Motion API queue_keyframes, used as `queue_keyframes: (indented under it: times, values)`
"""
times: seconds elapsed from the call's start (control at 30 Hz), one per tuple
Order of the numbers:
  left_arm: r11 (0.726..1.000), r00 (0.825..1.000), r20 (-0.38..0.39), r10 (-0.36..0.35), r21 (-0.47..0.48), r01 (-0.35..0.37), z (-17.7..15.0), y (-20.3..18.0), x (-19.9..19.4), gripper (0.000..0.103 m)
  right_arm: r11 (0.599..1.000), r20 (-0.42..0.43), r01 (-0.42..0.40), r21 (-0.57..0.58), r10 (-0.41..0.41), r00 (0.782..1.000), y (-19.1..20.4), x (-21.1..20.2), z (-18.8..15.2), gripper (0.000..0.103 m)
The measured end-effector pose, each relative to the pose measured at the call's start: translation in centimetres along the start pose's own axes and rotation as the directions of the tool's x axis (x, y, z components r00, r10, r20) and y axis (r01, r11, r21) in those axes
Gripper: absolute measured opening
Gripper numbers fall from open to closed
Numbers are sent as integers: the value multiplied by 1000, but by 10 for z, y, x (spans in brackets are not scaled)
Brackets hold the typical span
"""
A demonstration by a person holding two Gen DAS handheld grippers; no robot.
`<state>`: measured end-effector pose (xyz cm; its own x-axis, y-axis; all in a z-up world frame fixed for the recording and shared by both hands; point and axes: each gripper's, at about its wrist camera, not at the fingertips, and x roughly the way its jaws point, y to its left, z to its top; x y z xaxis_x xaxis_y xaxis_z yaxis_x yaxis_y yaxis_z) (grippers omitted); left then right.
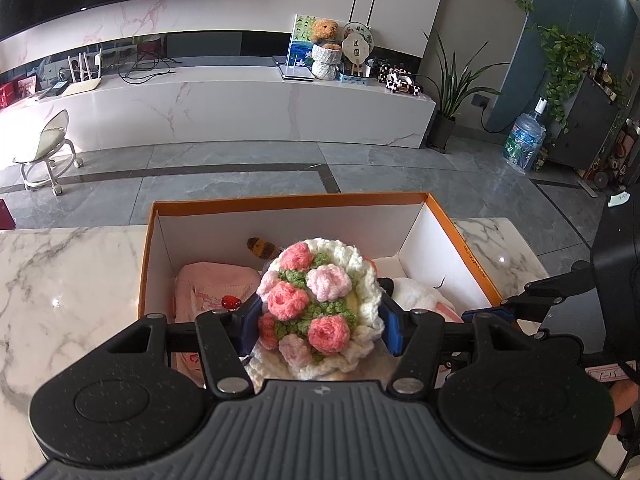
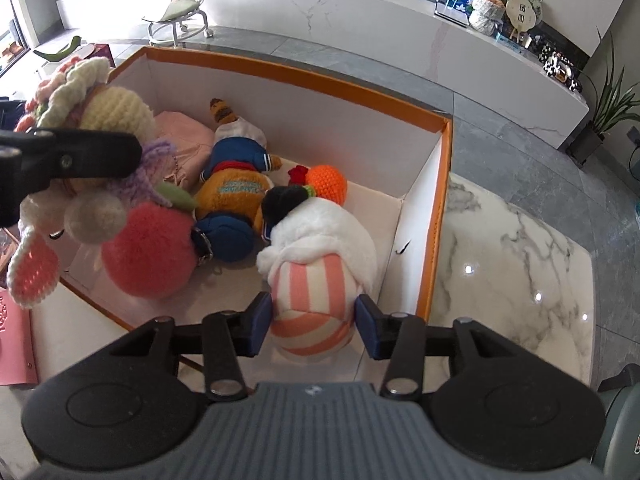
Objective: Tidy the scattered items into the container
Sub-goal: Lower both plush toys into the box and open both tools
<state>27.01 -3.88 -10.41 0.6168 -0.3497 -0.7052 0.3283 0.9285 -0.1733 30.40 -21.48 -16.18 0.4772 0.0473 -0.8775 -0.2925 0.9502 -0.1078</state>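
An orange-rimmed white box [image 1: 288, 200] stands on the marble table; it also shows in the right wrist view [image 2: 436, 216]. My left gripper [image 1: 320, 326] is shut on a crocheted flower bouquet doll [image 1: 316, 304] and holds it over the box's near left part; the doll also shows in the right wrist view [image 2: 92, 128]. My right gripper [image 2: 314, 326] is over the box's right side with a white plush with pink stripes [image 2: 316, 296] between its pads; the plush lies in the box and small gaps show beside it.
In the box lie an orange tiger plush in blue [image 2: 236, 188], a crocheted orange [image 2: 326, 184], a pink pouch [image 2: 184, 140] and a pink round plush [image 2: 148, 256]. Marble table [image 2: 512, 272] extends right of the box. A pink card [image 2: 16, 340] lies at left.
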Motion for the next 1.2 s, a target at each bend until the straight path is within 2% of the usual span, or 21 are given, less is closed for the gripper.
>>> queue_keyframes:
  times: [0.03, 0.1, 0.17, 0.27, 0.73, 0.83, 0.93, 1.07, 1.2]
  values:
    - [1000, 1000, 0, -2, 2, 2, -1, 0, -1, 67, 1000, -1, 1, 1, -1, 1000, 0, -2, 1, 50]
    - [1000, 1000, 1, -4, 3, 4, -2, 1, -2, 67, 1000, 20, -2, 7, 2, 1000, 0, -8, 4, 60]
    - [1000, 1000, 3, -5, 1, 5, -2, 2, -3, 67, 1000, 34, -4, 14, 3, 999, 0, -12, 9, 62]
    - [1000, 1000, 6, -9, -5, 9, -2, 3, -4, 67, 1000, 38, 0, 22, -1, 999, 0, -12, 17, 61]
    - [1000, 1000, 3, -15, -11, 15, -5, 5, -2, 67, 981, 34, 136, -139, -132, 991, 24, 20, 16, 58]
    - [1000, 1000, 2, -12, -9, 12, -5, 4, -3, 67, 982, 12, 106, -154, -105, 994, 25, 22, 13, 57]
    - [1000, 1000, 4, -11, -6, 11, -4, 3, -5, 67, 987, 42, 102, -121, -98, 994, 21, 13, 11, 57]
    - [1000, 1000, 11, -22, -14, 22, 1, 2, -8, 67, 990, 152, 116, -76, -104, 983, 13, -16, 3, 58]
    - [999, 999, 19, -47, -14, 48, 7, -5, -9, 67, 994, 217, 109, -23, -101, 971, 3, -43, -11, 58]
